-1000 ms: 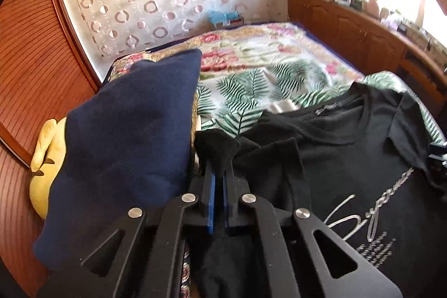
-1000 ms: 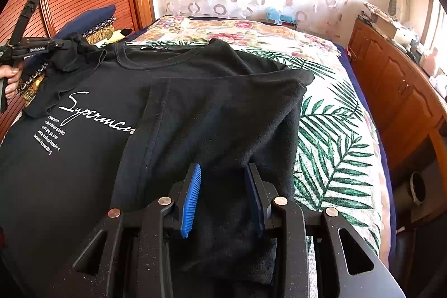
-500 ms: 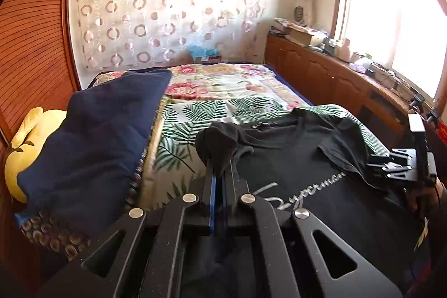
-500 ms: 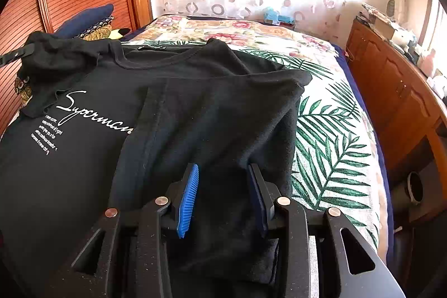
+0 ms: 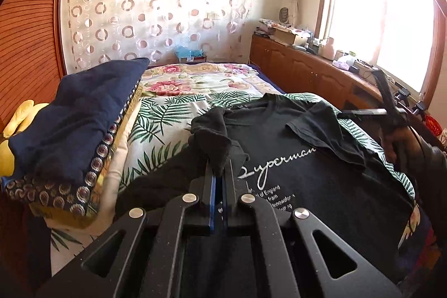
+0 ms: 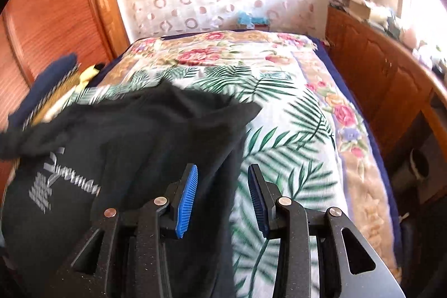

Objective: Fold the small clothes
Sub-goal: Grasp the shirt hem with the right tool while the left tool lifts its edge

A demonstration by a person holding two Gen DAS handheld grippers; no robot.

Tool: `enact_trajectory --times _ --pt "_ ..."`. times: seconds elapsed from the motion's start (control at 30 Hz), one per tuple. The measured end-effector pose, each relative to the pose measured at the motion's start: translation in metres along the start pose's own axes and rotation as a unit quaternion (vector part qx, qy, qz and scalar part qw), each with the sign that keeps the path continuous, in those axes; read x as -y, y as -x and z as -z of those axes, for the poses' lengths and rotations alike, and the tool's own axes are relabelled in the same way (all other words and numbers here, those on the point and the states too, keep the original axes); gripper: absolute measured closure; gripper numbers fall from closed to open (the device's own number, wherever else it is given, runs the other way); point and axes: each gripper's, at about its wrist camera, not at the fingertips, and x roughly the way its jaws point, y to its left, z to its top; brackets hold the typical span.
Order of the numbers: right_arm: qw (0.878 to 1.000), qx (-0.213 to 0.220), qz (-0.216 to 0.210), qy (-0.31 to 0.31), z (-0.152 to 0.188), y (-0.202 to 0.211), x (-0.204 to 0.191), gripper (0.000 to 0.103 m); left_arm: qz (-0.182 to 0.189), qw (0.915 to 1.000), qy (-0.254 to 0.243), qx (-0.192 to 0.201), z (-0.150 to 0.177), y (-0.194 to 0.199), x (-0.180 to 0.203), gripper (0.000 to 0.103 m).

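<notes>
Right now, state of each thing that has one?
T-shirt: spread on bed, print up, right sleeve folded in.
Left tongs: shut on left sleeve, lifted.
Right tongs: open, holding nothing.
Curtain: drawn.

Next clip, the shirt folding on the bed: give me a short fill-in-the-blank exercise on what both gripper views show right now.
1. The left gripper is shut on a bunch of the black T-shirt's ____.
2. The right gripper's jaws stand ____, with no cloth pinched.
3. The white script on the T-shirt reads ____.
4. The bedspread under the T-shirt is printed with green ____ leaves.

Missing words: fabric; open; Superman; palm
</notes>
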Motion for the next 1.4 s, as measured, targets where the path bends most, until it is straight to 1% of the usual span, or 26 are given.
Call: enact_trajectory --times 0.1,0.2,0.37,0.43,0.53,0.57,0.6,0.63,0.67,0.77,0.87,0.97,1.07,1.17,1.27,1.4 --pt "1.000 -0.006 0.005 -0.007 -0.013 -0.015 0.004 0.064 -0.001 1.0000 0.001 -0.001 0.002 0.000 0.001 0.099" --pt "1.000 -0.016 0.003 -0.018 -0.018 -0.031 0.004 0.064 0.000 1.0000 0.003 -0.002 0.004 0.001 0.002 0.099" --pt "0.999 -0.035 0.004 -0.019 -0.029 -0.051 0.003 0.064 -0.002 1.0000 0.003 -0.003 0.005 0.003 0.001 0.099" --pt "0.999 -0.035 0.004 -0.013 -0.035 -0.051 0.003 0.064 -0.003 1.0000 0.003 -0.003 0.006 0.003 0.001 0.099" --pt "0.999 -0.047 0.016 0.008 -0.041 -0.052 -0.004 0.065 -0.003 1.0000 0.004 -0.003 0.006 0.004 0.000 0.099" --pt "0.998 -0.050 0.018 0.017 -0.041 -0.052 -0.008 0.070 -0.004 1.0000 0.003 -0.003 0.007 0.004 0.000 0.099" --pt "0.998 -0.052 0.017 0.028 -0.040 -0.052 -0.013 0.079 -0.005 1.0000 0.002 -0.003 0.006 0.003 0.000 0.099" --pt "0.998 -0.053 0.015 0.039 -0.039 -0.050 -0.018 0.090 -0.008 1.0000 0.001 -0.003 0.007 0.003 0.000 0.099" --pt "0.997 -0.049 0.017 0.054 -0.039 -0.047 -0.023 0.097 -0.009 1.0000 0.000 -0.002 0.007 0.004 0.000 0.099" --pt "0.995 -0.026 0.021 0.097 -0.036 -0.028 -0.039 0.098 -0.006 1.0000 0.005 0.000 0.006 0.008 -0.003 0.099" --pt "0.994 0.009 0.016 0.106 -0.033 0.005 -0.049 0.098 0.002 0.9999 0.007 0.009 0.002 0.018 -0.005 0.099" --pt "0.992 0.056 0.012 0.116 -0.026 0.051 -0.054 0.098 -0.003 0.9997 0.003 0.026 -0.002 0.036 -0.008 0.099" --pt "0.989 0.090 0.003 0.121 -0.008 0.099 -0.053 0.098 0.004 0.9992 0.005 0.039 -0.001 0.054 -0.016 0.099" --pt "0.986 0.112 0.000 0.124 0.024 0.140 -0.044 0.098 -0.003 0.9990 0.005 0.045 0.009 0.070 -0.023 0.099" --pt "0.987 0.118 -0.003 0.104 0.060 0.169 -0.029 0.098 -0.013 0.9989 0.010 0.045 0.022 0.083 -0.034 0.099" --pt "0.990 0.120 -0.013 0.078 0.110 0.196 -0.012 0.098 -0.030 0.9979 0.030 0.049 0.038 0.102 -0.051 0.099"
